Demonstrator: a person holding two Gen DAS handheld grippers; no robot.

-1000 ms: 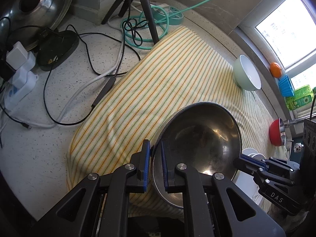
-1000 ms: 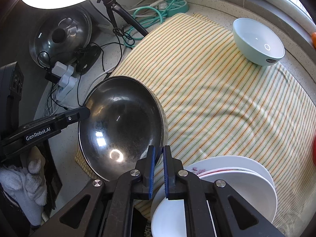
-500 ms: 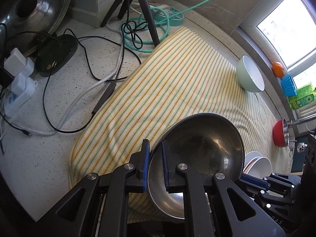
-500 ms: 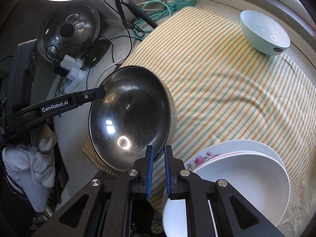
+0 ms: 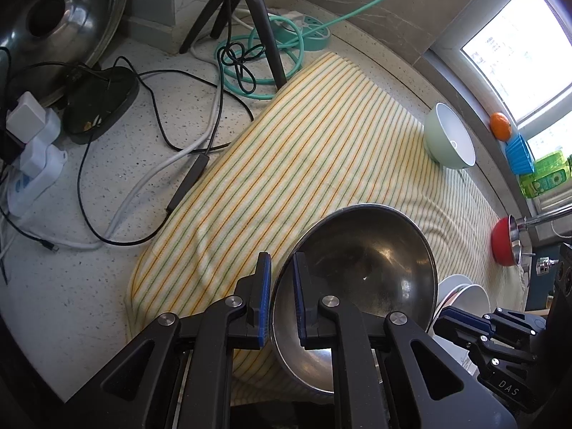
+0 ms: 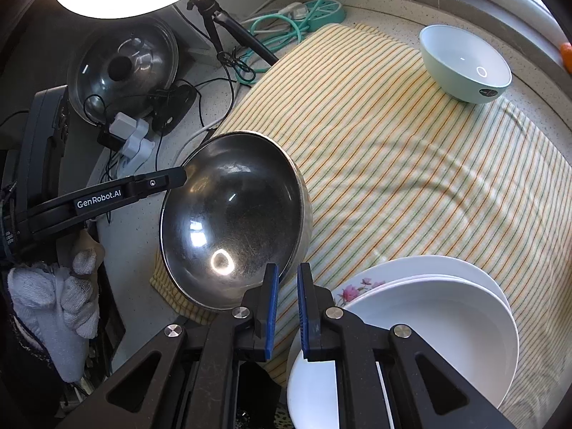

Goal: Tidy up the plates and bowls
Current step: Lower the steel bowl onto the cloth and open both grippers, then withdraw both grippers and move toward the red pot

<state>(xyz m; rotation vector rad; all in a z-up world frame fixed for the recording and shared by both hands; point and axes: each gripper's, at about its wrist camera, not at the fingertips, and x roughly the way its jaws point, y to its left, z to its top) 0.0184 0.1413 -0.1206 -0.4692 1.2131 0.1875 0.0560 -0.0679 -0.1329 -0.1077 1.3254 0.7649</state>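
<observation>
A steel bowl (image 5: 361, 268) (image 6: 232, 214) hangs tilted over the near left corner of a yellow striped cloth (image 5: 286, 164) (image 6: 393, 161). My left gripper (image 5: 282, 286) is shut on its near rim and shows in the right wrist view as a black finger (image 6: 168, 182) at the bowl's left edge. My right gripper (image 6: 287, 304) is shut on the opposite rim and appears low right in the left wrist view (image 5: 441, 318). A stack of white plates (image 6: 429, 314) (image 5: 464, 296), one with a flower print, lies beside the bowl. A pale green bowl (image 6: 464, 64) (image 5: 448, 136) stands at the cloth's far end.
A glass pot lid (image 6: 121, 68), a tripod (image 5: 257, 18), a green extension cord (image 5: 286, 39), black cables and white plugs (image 5: 32, 150) crowd the counter left of the cloth. A red bowl (image 5: 502, 246) and an orange (image 5: 499, 126) sit by the window. A gloved hand (image 6: 53, 304) holds the left gripper.
The bowl and the right gripper have shifted slightly, and the plate stack fills more of the right wrist view. Both grips on the rim are the same.
</observation>
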